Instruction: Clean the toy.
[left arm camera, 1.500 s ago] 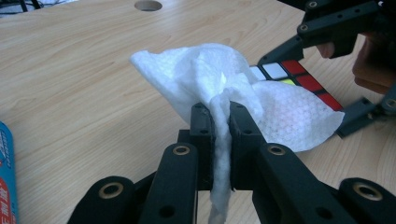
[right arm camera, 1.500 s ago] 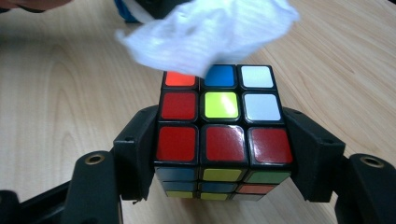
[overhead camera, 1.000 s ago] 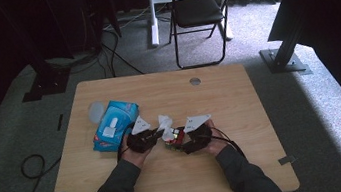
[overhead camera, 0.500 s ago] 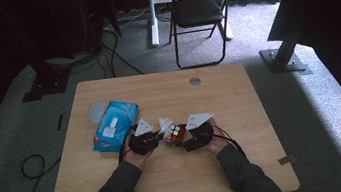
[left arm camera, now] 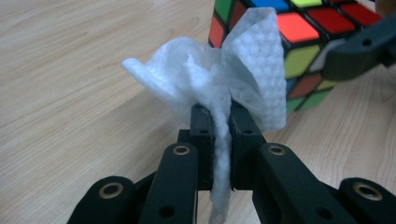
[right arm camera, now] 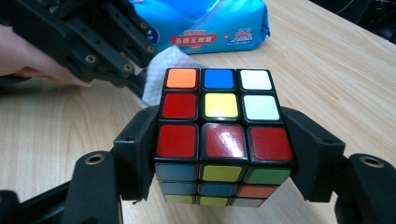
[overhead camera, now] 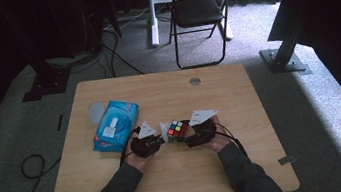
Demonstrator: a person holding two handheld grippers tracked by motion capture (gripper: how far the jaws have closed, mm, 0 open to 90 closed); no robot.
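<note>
While the right gripper (right arm camera: 224, 154) holds the puzzle cube (right arm camera: 219, 135) tight between its jaws, the left gripper (left arm camera: 219, 121) holds a white wipe (left arm camera: 219, 88) pinched in its jaws. The cube sits in the middle of the right gripper view, with red, yellow, blue, orange and white squares on top. In the high view it is just below the middle of the frame, between the two grippers, low over the wooden surface (overhead camera: 269, 163).

In the left gripper view the wipe sticks up from the shut jaws like a little flag. Its top edge is right by the cube's side, at the upper right of the frame. I cannot tell if it really touches.

A blue pack of wipes (overhead camera: 114, 125) lies on the surface, left of the hands in the high view. It looks like its flap is shut.

I think the job is to wipe the cube clean. The wipe is out and the cube is picked up, so the getting-ready part looks done. The rubbing looks like it is only at one side. The other sides may be left to do, and I cannot tell how clean the cube is.
</note>
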